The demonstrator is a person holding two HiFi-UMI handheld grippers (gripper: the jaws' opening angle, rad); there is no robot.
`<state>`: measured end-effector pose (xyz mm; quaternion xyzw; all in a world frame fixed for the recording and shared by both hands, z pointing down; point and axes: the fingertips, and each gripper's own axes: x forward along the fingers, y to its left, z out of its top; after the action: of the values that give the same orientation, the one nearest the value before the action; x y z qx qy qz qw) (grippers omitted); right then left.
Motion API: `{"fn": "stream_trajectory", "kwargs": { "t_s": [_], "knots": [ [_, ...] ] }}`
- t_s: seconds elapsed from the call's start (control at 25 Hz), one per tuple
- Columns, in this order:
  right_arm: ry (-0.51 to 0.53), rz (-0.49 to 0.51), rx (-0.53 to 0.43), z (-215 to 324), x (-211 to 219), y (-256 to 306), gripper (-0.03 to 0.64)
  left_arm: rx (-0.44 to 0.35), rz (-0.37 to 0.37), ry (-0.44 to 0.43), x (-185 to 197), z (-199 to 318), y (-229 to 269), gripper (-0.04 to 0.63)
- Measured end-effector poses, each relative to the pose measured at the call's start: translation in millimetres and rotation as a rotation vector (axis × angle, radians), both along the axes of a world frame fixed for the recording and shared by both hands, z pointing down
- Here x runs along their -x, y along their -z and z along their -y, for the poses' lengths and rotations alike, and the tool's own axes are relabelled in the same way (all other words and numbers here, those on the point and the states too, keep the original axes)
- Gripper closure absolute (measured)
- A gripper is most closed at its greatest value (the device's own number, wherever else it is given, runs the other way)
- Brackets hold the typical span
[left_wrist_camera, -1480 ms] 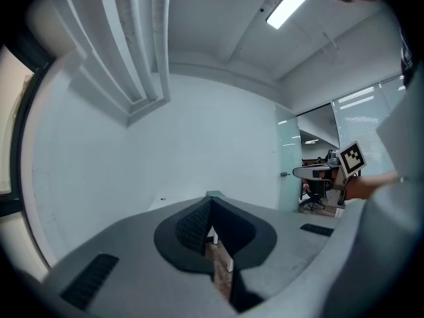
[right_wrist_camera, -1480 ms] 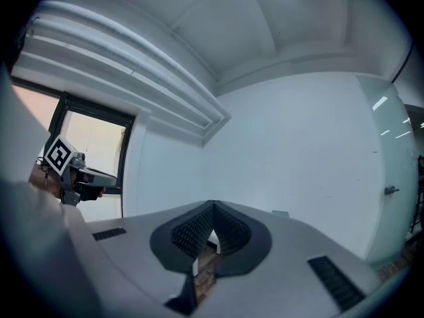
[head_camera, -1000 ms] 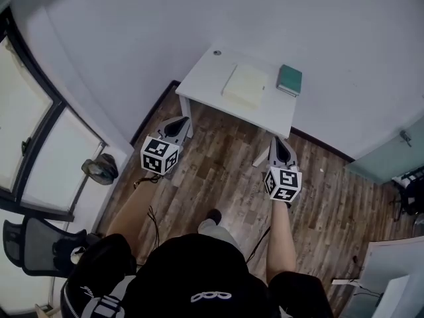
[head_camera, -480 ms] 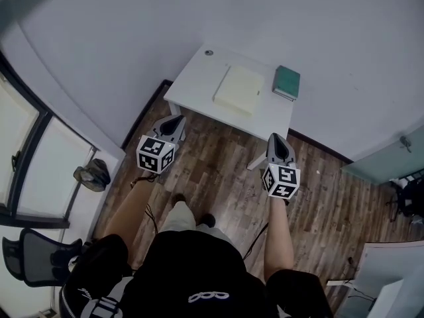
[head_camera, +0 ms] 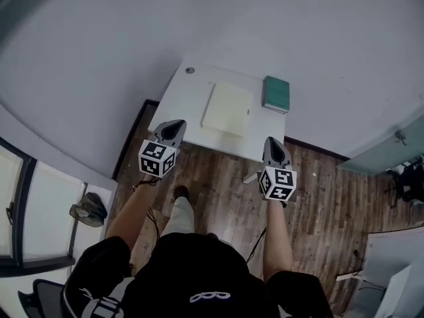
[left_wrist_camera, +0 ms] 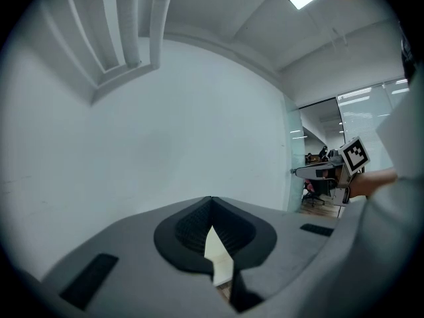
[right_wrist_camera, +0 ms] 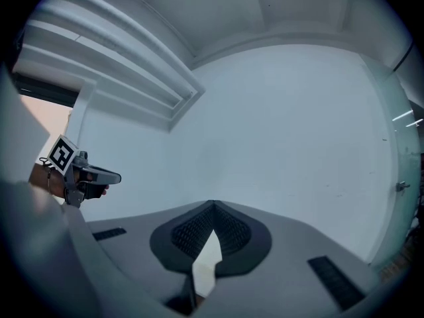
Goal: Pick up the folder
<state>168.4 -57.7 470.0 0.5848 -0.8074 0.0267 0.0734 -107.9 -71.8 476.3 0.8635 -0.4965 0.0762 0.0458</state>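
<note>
A pale yellow folder (head_camera: pixel 227 108) lies flat in the middle of a white table (head_camera: pixel 182 95) against the wall. A green book (head_camera: pixel 275 94) lies to its right on the same table. My left gripper (head_camera: pixel 175 126) is held at the table's near left edge, short of the folder, jaws shut and empty. My right gripper (head_camera: pixel 273 143) hangs near the table's near right corner, also shut and empty. In the left gripper view the shut jaws (left_wrist_camera: pixel 212 201) face the blank wall; in the right gripper view the shut jaws (right_wrist_camera: pixel 212 205) do too, with the left gripper (right_wrist_camera: pixel 99 175) at the left.
A small round fitting (head_camera: pixel 190 70) sits at the table's far left corner. Wooden floor (head_camera: pixel 331 197) stretches to the right. A dark bag (head_camera: pixel 88 211) lies by the window at the left. Black items (head_camera: pixel 409 183) stand at the far right.
The person has walked toward the table, so it has come nearer in the head view. Both grippers have moved forward with them and now reach its near edge. Jaws stay shut.
</note>
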Motion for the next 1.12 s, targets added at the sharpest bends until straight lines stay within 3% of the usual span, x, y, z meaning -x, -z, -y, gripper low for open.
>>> {"fn": "stream_trajectory", "kwargs": {
  "t_s": [0.44,0.8,1.12],
  "knots": [
    [-0.098,-0.022,0.027,126.1,43.5,12.8,0.598,0.024,-0.030,-0.119,30.6,156.9,0.3,0.574],
    [-0.170,-0.029,0.049,183.4,63.5,5.8,0.598,0.049,-0.038,-0.195,47.6,224.2,-13.3,0.574],
    [-0.220,-0.028,0.083,208.7,62.3,-10.0,0.598,0.085,-0.035,-0.256,40.5,262.1,-29.8,0.575]
  ]
}}
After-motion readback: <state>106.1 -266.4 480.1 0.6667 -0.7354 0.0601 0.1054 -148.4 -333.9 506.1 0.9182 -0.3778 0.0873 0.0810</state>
